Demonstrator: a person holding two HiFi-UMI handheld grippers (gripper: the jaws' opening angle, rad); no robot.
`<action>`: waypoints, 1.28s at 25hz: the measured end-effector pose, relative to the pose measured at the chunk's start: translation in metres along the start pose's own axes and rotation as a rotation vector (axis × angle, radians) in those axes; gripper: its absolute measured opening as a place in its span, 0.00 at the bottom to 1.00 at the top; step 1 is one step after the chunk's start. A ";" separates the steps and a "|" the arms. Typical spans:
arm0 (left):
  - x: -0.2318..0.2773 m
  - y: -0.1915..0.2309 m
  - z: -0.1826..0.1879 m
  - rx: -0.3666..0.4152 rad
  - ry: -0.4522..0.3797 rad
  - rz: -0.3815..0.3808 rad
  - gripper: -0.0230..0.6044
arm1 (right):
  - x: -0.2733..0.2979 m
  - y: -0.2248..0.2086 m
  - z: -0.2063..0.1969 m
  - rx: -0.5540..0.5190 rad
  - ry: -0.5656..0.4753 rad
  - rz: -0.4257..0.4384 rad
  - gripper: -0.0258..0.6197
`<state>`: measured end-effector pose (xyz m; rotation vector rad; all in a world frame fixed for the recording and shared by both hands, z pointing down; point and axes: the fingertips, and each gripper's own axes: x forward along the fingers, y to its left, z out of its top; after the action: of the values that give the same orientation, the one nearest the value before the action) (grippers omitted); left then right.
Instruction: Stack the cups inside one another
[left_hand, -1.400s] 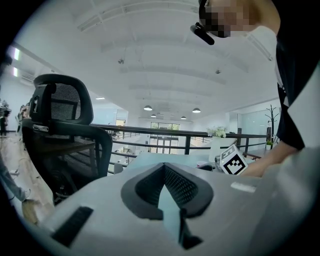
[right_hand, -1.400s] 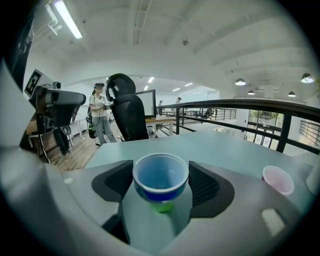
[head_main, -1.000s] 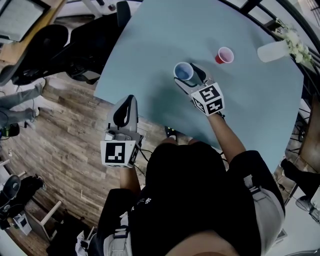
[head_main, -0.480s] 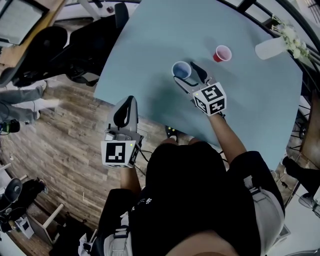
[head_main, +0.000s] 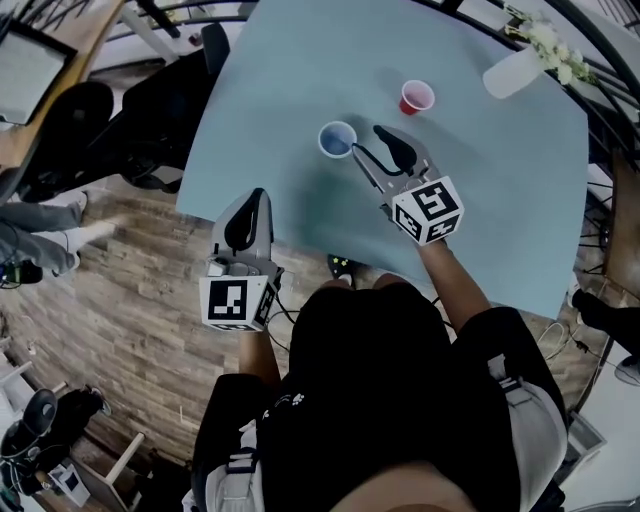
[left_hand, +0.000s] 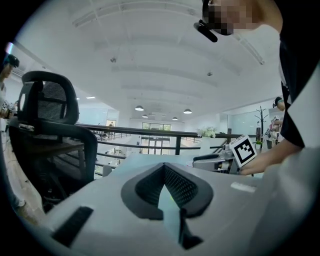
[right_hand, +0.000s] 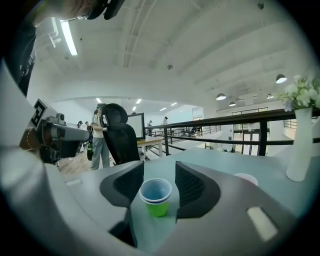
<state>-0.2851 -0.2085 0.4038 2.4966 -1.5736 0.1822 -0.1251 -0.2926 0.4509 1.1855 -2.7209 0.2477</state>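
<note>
Cup stack (right_hand: 155, 196) (blue in green) just past R tool (head_main: 368, 141): jaws half-wide, just narrowed, empty; L tool (left_hand: 164, 167) shut.

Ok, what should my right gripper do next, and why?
Probably swing the right gripper to the red cup. Its jaws have just been closing with nothing between them, the blue cup already sits in the green cup, and the red stands alone.
</note>
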 end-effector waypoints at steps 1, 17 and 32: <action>0.003 -0.005 0.001 0.007 -0.001 -0.014 0.02 | -0.007 -0.001 0.003 0.006 -0.017 -0.011 0.35; 0.049 -0.084 0.010 0.058 0.005 -0.239 0.02 | -0.117 -0.036 0.018 0.072 -0.151 -0.232 0.05; 0.067 -0.115 0.017 0.097 0.014 -0.329 0.02 | -0.144 -0.071 0.003 0.099 -0.126 -0.342 0.07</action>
<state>-0.1522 -0.2221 0.3906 2.7758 -1.1497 0.2325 0.0235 -0.2385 0.4230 1.7207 -2.5719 0.2723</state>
